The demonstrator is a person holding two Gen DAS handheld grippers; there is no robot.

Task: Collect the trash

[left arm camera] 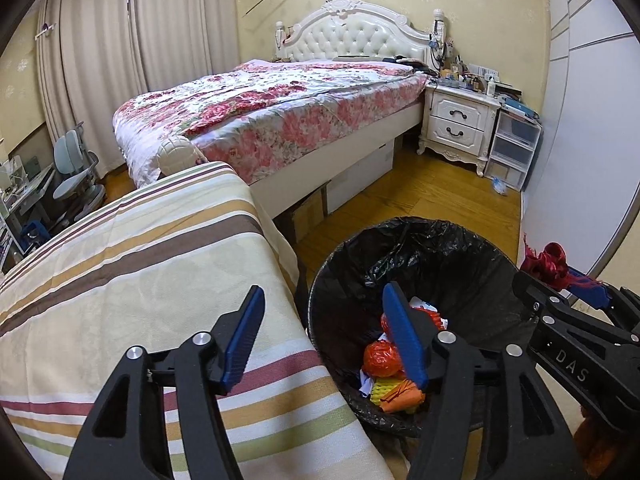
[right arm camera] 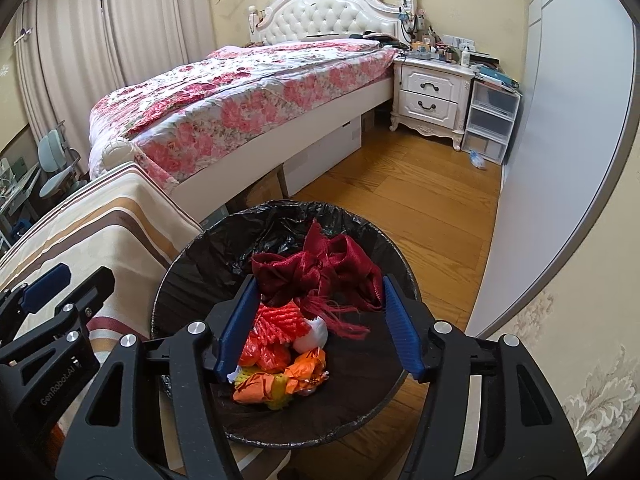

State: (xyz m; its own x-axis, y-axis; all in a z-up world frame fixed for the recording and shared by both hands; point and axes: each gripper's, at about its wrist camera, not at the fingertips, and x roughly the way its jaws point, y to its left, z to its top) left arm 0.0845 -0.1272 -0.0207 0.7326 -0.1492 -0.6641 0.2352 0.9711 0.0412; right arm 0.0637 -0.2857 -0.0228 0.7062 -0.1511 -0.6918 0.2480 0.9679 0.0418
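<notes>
Above the black-lined bin [right arm camera: 192,264], the right hand-held gripper [right arm camera: 316,320] spreads wide around a dark red ribbon bow [right arm camera: 320,272], the left hand-held gripper [left arm camera: 320,340], marked "GenRobot.AI", gaping empty.

A glossy, crinkled black plastic liner [right arm camera: 288,220] is seen in the bin. Satin-like dark red cloth [right arm camera: 320,272] with frayed threads is shown above shiny orange wrappers [right arm camera: 280,384]. Ribbed blue pads [right arm camera: 402,328] are fitted to matt black plastic arms with polished metal pins. Smooth varnished wood floor [right arm camera: 420,208] is seen.
</notes>
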